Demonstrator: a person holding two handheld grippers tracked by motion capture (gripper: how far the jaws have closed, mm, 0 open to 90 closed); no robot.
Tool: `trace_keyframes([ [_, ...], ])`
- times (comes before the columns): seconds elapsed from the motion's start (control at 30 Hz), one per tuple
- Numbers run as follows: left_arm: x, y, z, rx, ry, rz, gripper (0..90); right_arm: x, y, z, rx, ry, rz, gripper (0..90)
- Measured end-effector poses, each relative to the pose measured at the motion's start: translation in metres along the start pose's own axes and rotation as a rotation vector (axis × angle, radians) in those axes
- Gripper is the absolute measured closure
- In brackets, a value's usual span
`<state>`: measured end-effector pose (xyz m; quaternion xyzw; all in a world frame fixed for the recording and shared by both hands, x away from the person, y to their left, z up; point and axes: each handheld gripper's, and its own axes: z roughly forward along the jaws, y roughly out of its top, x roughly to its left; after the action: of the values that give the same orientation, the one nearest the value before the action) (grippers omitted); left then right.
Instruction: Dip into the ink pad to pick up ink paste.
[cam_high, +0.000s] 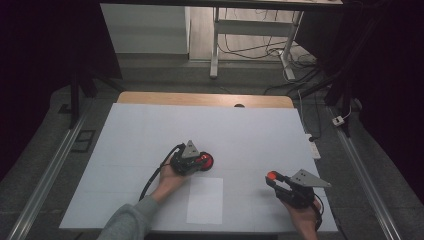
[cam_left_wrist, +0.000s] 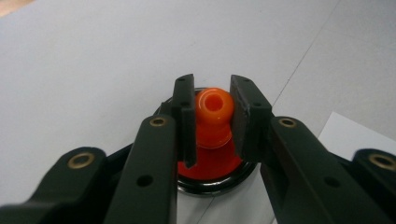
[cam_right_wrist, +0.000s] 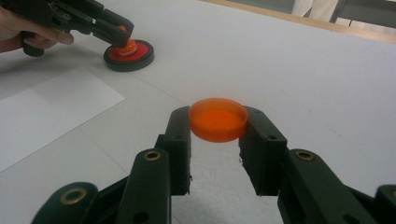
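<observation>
A round black-rimmed red base (cam_high: 206, 162) sits on the white table near the middle, and an orange knob with a hole in its top (cam_left_wrist: 213, 108) rises from its centre. My left gripper (cam_high: 200, 161) is shut on that knob, one pad on each side (cam_left_wrist: 213, 93). My right gripper (cam_high: 272, 177) is at the near right of the table. It is shut on a shallow round orange cap (cam_right_wrist: 218, 119), which it holds a little above the surface, hollow side up. The right gripper view also has the left gripper and the red base (cam_right_wrist: 129, 53) at its far left.
A white sheet of paper (cam_high: 205, 200) lies flat near the front edge between the two hands. The white board (cam_high: 150, 130) covers a wooden table. Beyond the far edge stand desk legs and cables (cam_high: 280, 50) on the floor.
</observation>
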<state>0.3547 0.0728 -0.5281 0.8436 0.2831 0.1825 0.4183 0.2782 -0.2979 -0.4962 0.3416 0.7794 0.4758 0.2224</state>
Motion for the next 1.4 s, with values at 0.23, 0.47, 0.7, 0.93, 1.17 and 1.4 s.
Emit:
trace_keyframes([
  [0.23, 0.006, 0.009, -0.020, -0.103, -0.032, -0.064, 72.8, -0.001, 0.000, 0.000, 0.001, 0.004, -0.001, 64.3],
  [0.47, 0.011, 0.015, -0.035, -0.174, -0.098, -0.103, 72.8, 0.000, 0.000, 0.000, 0.001, 0.003, -0.003, 64.3],
  [0.7, 0.014, 0.022, -0.048, -0.207, -0.137, -0.119, 72.7, 0.000, 0.000, 0.000, 0.002, 0.003, -0.004, 64.3],
  [0.93, 0.014, 0.026, -0.054, -0.203, -0.153, -0.105, 72.7, 0.000, 0.000, 0.000, 0.002, 0.003, -0.003, 64.3],
  [1.17, 0.014, 0.027, -0.057, -0.189, -0.180, -0.100, 72.7, -0.001, 0.000, 0.000, 0.002, 0.003, -0.001, 64.3],
  [1.4, 0.013, 0.030, -0.060, -0.186, -0.212, -0.101, 72.7, -0.001, 0.000, 0.000, 0.001, 0.003, 0.001, 64.3],
])
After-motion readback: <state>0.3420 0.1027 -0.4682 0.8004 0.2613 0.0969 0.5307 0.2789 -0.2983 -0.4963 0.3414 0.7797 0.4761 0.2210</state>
